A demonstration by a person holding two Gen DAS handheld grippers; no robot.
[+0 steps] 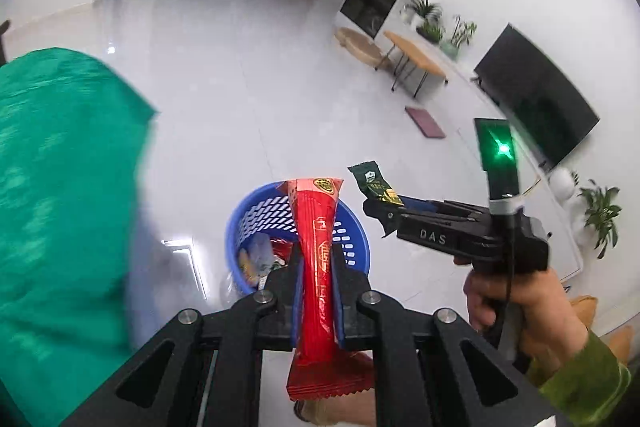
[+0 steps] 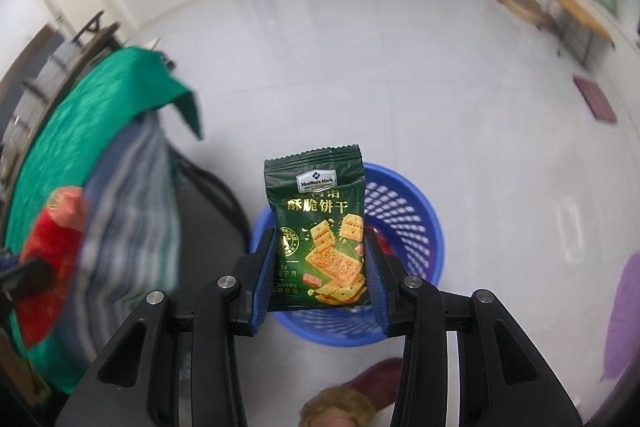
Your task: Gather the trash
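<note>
With the left gripper (image 1: 318, 259) clamped on the red wrapper (image 1: 318, 247) and the right gripper (image 2: 320, 267) pinching the green packet (image 2: 318, 227), centre both over the blue basket (image 2: 416, 211) (already holding scraps) before letting go.

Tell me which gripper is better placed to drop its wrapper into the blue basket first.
Probably left. Its red wrapper hangs directly over the blue basket opening. The right gripper, with the green cracker packet, sits off beside the rim in the left wrist view.
</note>
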